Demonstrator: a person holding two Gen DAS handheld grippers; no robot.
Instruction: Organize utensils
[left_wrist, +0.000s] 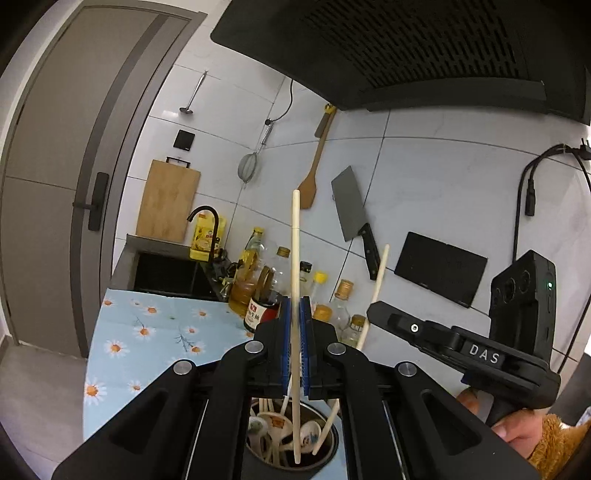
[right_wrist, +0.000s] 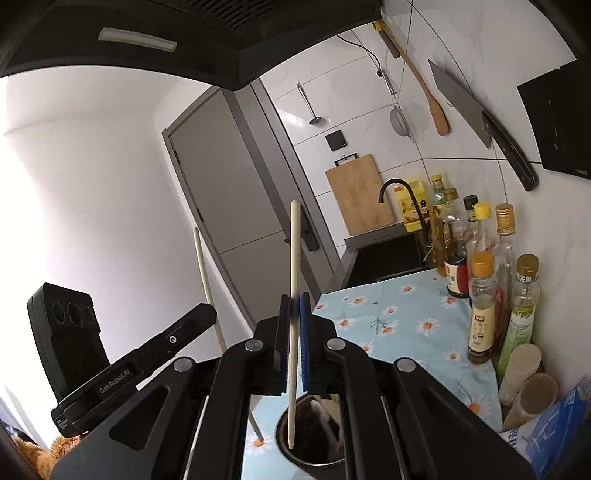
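My left gripper (left_wrist: 295, 314) is shut on a pale wooden chopstick (left_wrist: 295, 258), held upright, its lower tip down inside a round metal utensil holder (left_wrist: 332, 443) that holds ceramic spoons and other chopsticks. My right gripper (right_wrist: 293, 314) is shut on a second chopstick (right_wrist: 294, 258), also upright, its lower tip just at the holder's rim (right_wrist: 284, 452). The right gripper shows in the left wrist view (left_wrist: 373, 306) with its chopstick (left_wrist: 380, 273); the left gripper shows in the right wrist view (right_wrist: 210, 314) with its chopstick (right_wrist: 203, 273).
The holder stands on a daisy-print cloth (left_wrist: 147, 332) over the counter. Several oil and sauce bottles (right_wrist: 484, 302) line the tiled wall. A sink with a black tap (left_wrist: 201, 214), a cutting board (left_wrist: 168, 201), a cleaver (left_wrist: 351, 210) and a wooden spatula (left_wrist: 314, 173) lie beyond.
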